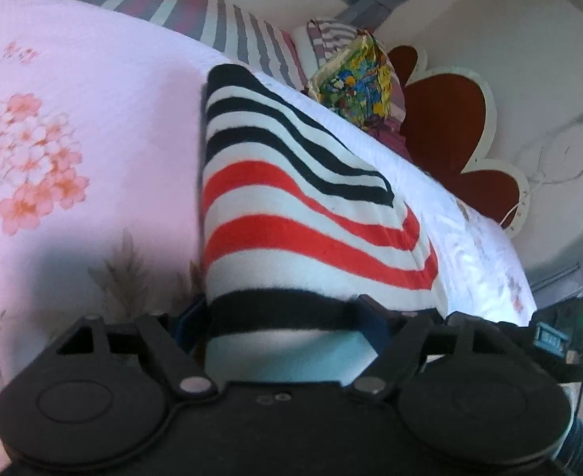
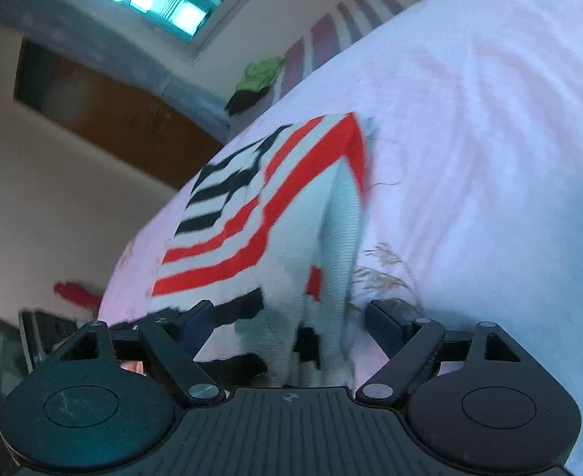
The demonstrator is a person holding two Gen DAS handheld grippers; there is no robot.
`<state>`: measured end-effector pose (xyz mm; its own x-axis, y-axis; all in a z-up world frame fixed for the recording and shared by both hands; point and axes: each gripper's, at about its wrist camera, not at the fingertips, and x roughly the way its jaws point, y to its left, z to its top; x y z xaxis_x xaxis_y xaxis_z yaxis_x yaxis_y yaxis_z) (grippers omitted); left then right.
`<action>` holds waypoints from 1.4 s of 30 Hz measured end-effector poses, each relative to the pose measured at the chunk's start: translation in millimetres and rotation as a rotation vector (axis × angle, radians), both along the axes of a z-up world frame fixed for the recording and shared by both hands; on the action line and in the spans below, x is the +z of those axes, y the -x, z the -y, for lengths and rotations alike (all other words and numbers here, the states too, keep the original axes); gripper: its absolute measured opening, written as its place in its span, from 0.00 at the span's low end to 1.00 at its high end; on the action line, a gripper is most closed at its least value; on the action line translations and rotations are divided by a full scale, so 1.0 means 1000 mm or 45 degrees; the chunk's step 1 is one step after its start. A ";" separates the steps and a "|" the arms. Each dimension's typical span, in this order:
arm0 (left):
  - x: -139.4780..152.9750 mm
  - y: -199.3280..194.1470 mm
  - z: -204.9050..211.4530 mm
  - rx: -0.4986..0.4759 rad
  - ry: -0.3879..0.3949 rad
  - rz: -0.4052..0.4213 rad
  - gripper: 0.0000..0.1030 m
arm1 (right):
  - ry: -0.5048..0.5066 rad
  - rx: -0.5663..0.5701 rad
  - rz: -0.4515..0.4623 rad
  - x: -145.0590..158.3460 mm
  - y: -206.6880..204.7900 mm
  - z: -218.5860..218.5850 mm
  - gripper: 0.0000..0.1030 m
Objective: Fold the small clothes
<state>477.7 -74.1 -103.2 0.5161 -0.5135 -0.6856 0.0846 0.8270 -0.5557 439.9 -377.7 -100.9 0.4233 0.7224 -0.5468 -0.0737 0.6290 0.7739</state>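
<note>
The striped garment [image 1: 291, 198] lies on the bed [image 1: 93, 119]. The left tool [image 1: 287, 317] has its jaws spread, the garment's edge between them. The right tool [image 2: 287, 317] is likewise spread, with fabric between its fingers. No legible writing.

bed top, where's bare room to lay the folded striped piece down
The floral sheet lies bare left of the striped garment, out to the pink flower print; the right wrist view shows more bare sheet on its other side. The far edge is crowded: striped pillow, colourful bag, green clothes.
</note>
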 end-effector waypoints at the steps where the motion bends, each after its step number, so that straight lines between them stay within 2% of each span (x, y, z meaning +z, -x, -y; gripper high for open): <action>1: 0.001 -0.001 0.002 -0.009 -0.016 0.004 0.76 | -0.009 0.032 -0.019 -0.002 -0.003 -0.004 0.62; 2: 0.001 -0.002 0.003 -0.015 -0.028 0.004 0.76 | 0.003 0.041 -0.039 -0.006 -0.004 -0.009 0.54; 6: 0.002 -0.002 0.005 -0.017 -0.045 -0.002 0.76 | -0.048 0.026 -0.030 -0.014 -0.006 -0.006 0.53; 9: 0.004 -0.001 0.014 -0.013 -0.110 0.013 0.75 | -0.079 -0.013 -0.018 -0.018 -0.005 -0.005 0.54; 11: 0.007 0.000 0.022 -0.009 -0.170 0.020 0.73 | -0.026 0.009 0.011 -0.013 -0.006 -0.012 0.55; 13: 0.009 0.001 0.025 -0.007 -0.201 0.029 0.69 | 0.086 0.041 0.053 -0.005 -0.006 -0.024 0.54; 14: 0.010 0.001 0.028 -0.011 -0.222 0.041 0.67 | 0.169 0.058 0.082 0.000 -0.004 -0.030 0.43; 15: 0.011 0.003 0.030 -0.020 -0.244 0.056 0.66 | 0.233 0.076 0.117 0.005 -0.002 -0.036 0.41; 17: 0.016 0.005 0.035 -0.038 -0.298 0.088 0.61 | 0.266 0.073 0.136 0.008 0.002 -0.040 0.38; 23: 0.023 0.010 0.042 -0.087 -0.396 0.151 0.55 | 0.301 0.025 0.133 0.009 0.011 -0.046 0.37; 29: 0.027 0.019 0.035 -0.120 -0.391 0.206 0.45 | 0.415 -0.007 0.200 0.033 0.019 -0.078 0.35; 38: 0.043 0.033 0.008 -0.186 -0.326 0.270 0.43 | 0.536 -0.017 0.283 0.070 0.040 -0.117 0.34; 42: 0.056 0.047 -0.016 -0.179 -0.329 0.319 0.43 | 0.567 0.003 0.350 0.087 0.049 -0.150 0.34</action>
<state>430.3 -57.8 -46.9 0.6209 -0.4177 -0.6633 0.3135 0.9079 -0.2783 390.8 -227.4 -13.7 0.5930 0.4466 -0.6700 -0.2384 0.8922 0.3836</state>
